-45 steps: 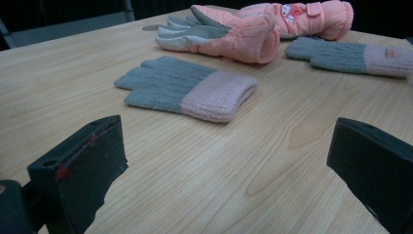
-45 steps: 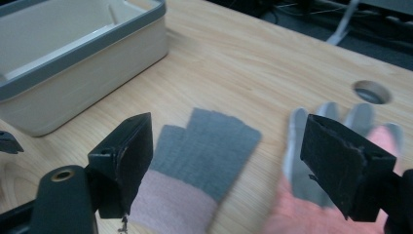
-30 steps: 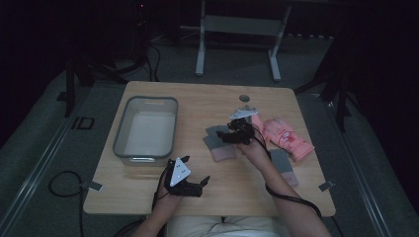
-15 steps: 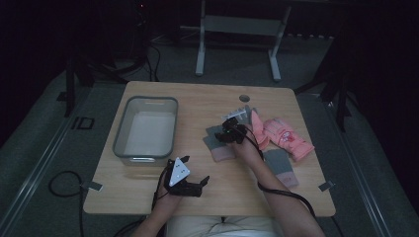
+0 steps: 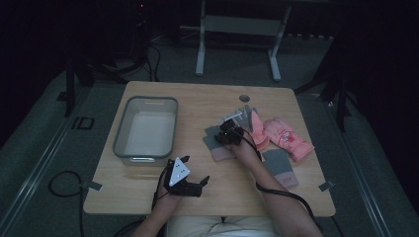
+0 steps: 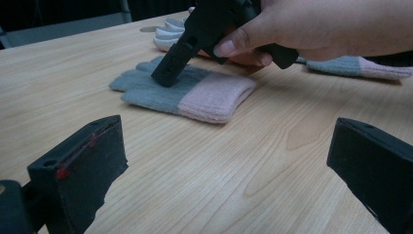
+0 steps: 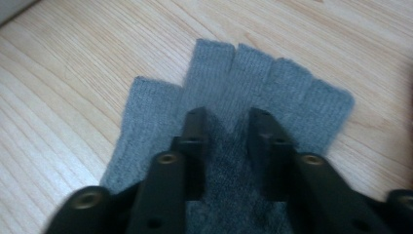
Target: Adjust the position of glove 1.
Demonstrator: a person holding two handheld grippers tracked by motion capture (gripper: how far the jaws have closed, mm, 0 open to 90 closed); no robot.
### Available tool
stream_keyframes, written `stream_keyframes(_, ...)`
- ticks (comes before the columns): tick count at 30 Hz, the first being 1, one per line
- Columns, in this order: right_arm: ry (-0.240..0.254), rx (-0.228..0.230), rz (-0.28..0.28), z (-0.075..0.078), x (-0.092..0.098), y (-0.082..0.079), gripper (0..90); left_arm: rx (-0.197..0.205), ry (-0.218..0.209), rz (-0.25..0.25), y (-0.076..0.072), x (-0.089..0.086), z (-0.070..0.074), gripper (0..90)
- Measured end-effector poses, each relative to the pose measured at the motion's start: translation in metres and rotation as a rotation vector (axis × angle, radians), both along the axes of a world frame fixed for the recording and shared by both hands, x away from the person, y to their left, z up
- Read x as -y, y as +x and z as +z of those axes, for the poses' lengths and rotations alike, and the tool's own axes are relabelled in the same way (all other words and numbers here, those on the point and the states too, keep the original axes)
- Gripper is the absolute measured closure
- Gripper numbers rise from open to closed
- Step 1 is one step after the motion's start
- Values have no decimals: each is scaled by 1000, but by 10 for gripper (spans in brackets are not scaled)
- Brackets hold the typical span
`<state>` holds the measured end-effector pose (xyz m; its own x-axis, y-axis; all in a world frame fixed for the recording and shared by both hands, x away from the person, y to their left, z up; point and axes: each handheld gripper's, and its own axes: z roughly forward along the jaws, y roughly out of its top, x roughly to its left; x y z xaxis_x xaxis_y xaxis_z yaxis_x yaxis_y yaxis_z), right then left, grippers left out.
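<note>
Glove [image 7: 229, 97], grey with a pink cuff, lies flat on the table [image 5: 207, 103], right of the bin [image 5: 146, 132] and well apart from it. In the high view its long axis runs diagonally: fingers aim up and left toward the bin's far end, cuff toward the person. In the left gripper view [image 6: 180, 90] the cuff sits nearer the camera, fingers away.

Right gripper [image 7: 228, 119] comes down on the glove's palm, tips pressed into the knit. Jaws have just been closing; a narrow gap remains, with a ridge of grey fabric bunched between them. Pinch looks begun, though a firm hold cannot be told.

Left gripper [image 5: 190, 183] rests on the table below the bin's near right corner, jaws wide apart, nothing between them, pointing toward the glove.

Second grey glove [image 5: 280, 167] lies right of the first, beyond the right hand. Pink gloves [image 5: 284, 138] lie farther right again.
</note>
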<state>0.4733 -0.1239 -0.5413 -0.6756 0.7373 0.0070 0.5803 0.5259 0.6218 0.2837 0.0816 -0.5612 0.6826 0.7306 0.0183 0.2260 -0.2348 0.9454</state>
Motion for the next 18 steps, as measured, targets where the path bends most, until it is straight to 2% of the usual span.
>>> stream_keyframes(4,7,7,-20,0,-3,-2,810,-1,-4,1,0,0,0,4)
stream_keyframes(7,22,7,-39,6,-4,-5,845,2,-2,4,0,-1,0,4)
stream_keyframes(9,45,14,-46,17,-3,-12,846,4,-2,5,-1,-1,0,4)
stream_keyframes(12,83,61,-62,39,1,-26,848,2,-8,9,0,-1,0,4)
stream_keyframes(14,121,83,-74,57,5,-39,850,2,-7,11,0,-1,0,3)
stream_keyframes(18,168,132,-117,83,14,-65,851,4,-6,16,-1,-1,0,4)
